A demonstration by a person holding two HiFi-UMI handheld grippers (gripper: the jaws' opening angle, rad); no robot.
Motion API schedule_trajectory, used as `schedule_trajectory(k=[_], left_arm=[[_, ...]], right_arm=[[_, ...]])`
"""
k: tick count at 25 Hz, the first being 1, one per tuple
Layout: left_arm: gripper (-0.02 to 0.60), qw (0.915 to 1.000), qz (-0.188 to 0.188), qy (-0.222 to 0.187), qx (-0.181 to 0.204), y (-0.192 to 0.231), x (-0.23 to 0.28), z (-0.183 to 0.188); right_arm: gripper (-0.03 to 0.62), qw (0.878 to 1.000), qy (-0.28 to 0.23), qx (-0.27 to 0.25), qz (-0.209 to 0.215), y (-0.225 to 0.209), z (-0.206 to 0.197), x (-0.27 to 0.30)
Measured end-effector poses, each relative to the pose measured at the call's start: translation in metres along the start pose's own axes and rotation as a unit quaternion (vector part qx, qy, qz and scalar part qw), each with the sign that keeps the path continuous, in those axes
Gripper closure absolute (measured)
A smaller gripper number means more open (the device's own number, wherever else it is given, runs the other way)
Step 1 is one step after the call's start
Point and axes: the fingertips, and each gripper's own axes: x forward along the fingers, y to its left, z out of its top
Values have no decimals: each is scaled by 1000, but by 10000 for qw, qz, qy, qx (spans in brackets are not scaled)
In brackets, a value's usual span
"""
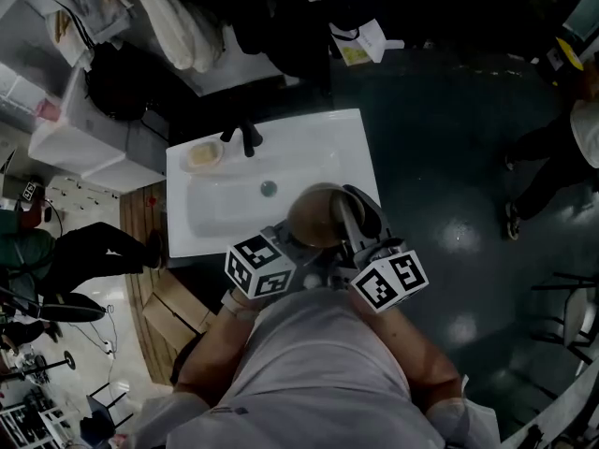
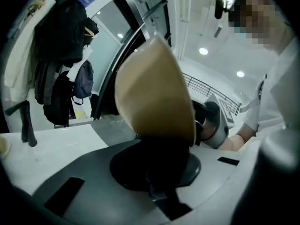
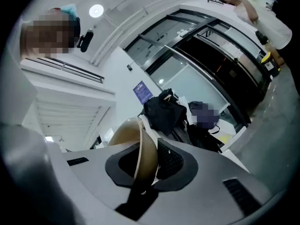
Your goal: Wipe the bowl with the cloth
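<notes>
Holding pos.: bowl [image 1: 316, 215] is off the surface, tipped on its side over the front right corner of the sink [image 1: 351, 138], close to the person's body.

**Tool state**
- R gripper [image 3: 140, 172]: jaws clamped on the bowl wall. The R gripper view shows the rim edge-on, running down between the pads.
- L gripper [image 2: 159, 172]: jaws together. The bowl's tan outer face sits right at the tips and fills the L gripper view. A dark mass [image 2: 157, 156] lies at the tips. It may be the cloth, but that cannot be confirmed, and no view shows a cloth clearly.
- Both grippers sit just beside each other at the bowl. The head view shows their marker cubes near side by side.

**Step, as judged:** wipe in progress or about to start. R gripper presents the bowl and L gripper works the surface.

**Fault risks**
1. Bowl slip. R grip is on a thin, smooth, curved wall only, w/ no second support. Side load from L gripper could lever the rim out of the pads.
2. Drop path. The bowl hangs at the sink's front edge, not over the basin centre near the drain [image 1: 269, 189]. If released it could miss the sink and hit the floor.
3. Cloth loss. If the dark mass is the cloth, drag on the bowl may pull it from the closed L jaws, leaving bare tips on the bowl.
4. Tool contact. W/ so little clearance, a wide stroke could knock L gripper into R gripper and disturb the grip.
5. Missed area. The wall under the R pads cannot be wiped w/o a regrip.
</notes>
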Motion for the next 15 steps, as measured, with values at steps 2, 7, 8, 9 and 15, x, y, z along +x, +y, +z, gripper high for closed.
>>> schedule_trajectory(k=[2, 7, 8, 9, 15], left_arm=[[538, 10000, -10, -26, -1, -3, 2, 1], [538, 9997, -126, -75, -186, -2, -3, 2], [538, 9995, -165, -94, -238, -1, -4, 3], [538, 9994, -193, -104, -268, -1, -5, 4], [538, 9993, -202, -145, -287, 1, -15, 6]], right_arm=[[533, 10000, 11, 72, 13, 0, -1, 0], [533, 9993, 30, 362, -33, -9, -5, 1], [533, 9993, 17, 376, -47, -11, -4, 0], [533, 9992, -2, 382, -65, -13, -3, 0], [533, 9971, -92, 626, -423, -37, 1, -5]])
